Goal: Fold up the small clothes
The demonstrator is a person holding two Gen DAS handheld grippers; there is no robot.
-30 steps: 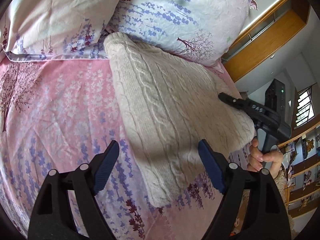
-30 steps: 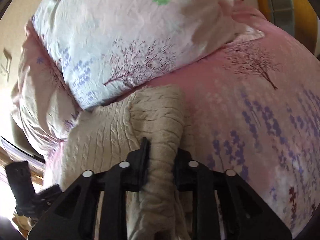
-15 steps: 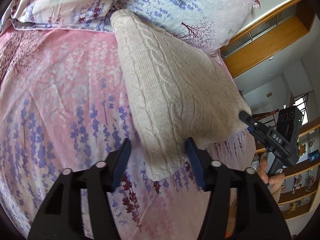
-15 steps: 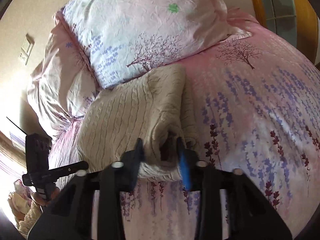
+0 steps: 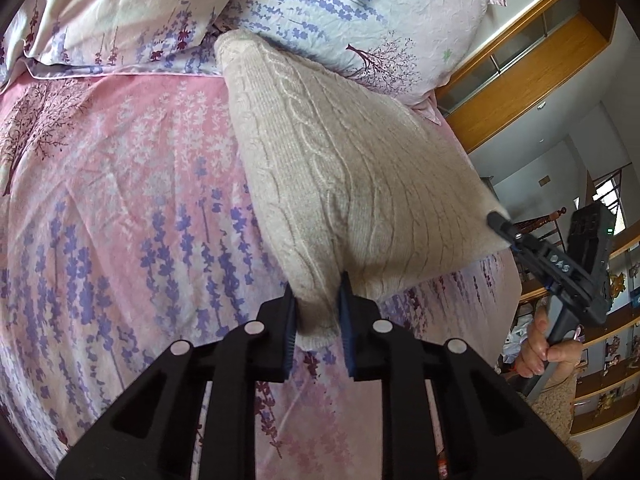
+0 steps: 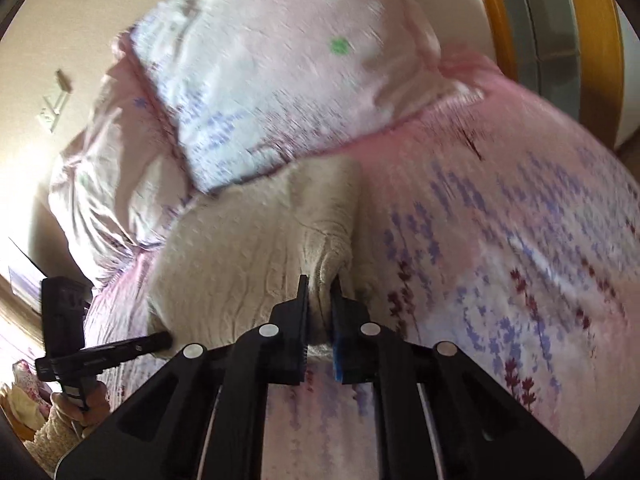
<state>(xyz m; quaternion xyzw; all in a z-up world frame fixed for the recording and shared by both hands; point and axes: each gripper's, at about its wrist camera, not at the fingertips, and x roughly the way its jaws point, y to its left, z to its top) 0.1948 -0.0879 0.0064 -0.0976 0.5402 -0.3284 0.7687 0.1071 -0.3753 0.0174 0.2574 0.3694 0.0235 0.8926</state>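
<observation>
A cream cable-knit sweater (image 5: 340, 168) lies folded on the pink flowered bedspread (image 5: 120, 208), its far end against the pillows. My left gripper (image 5: 318, 292) is closing on the sweater's near corner, and its blue pads pinch the knit. In the right wrist view the same sweater (image 6: 240, 256) bunches at its other near corner, where my right gripper (image 6: 319, 288) is shut on a fold of it. That right gripper (image 5: 498, 220) also shows at the sweater's right corner in the left wrist view, held by a hand (image 5: 536, 352). The left gripper's finger (image 6: 160, 338) meets the sweater's left edge.
Two flowered pillows (image 5: 340, 12) lean at the head of the bed behind the sweater. A wooden cabinet (image 5: 532, 52) and shelves (image 5: 608, 384) stand beyond the bed's right edge. In the right wrist view a wooden frame (image 6: 560, 40) rises at the top right.
My left gripper has closed from wide open onto the sweater's near corner. My right gripper has tightened on the other corner, which has moved back from the pillows toward the near side of the bed.
</observation>
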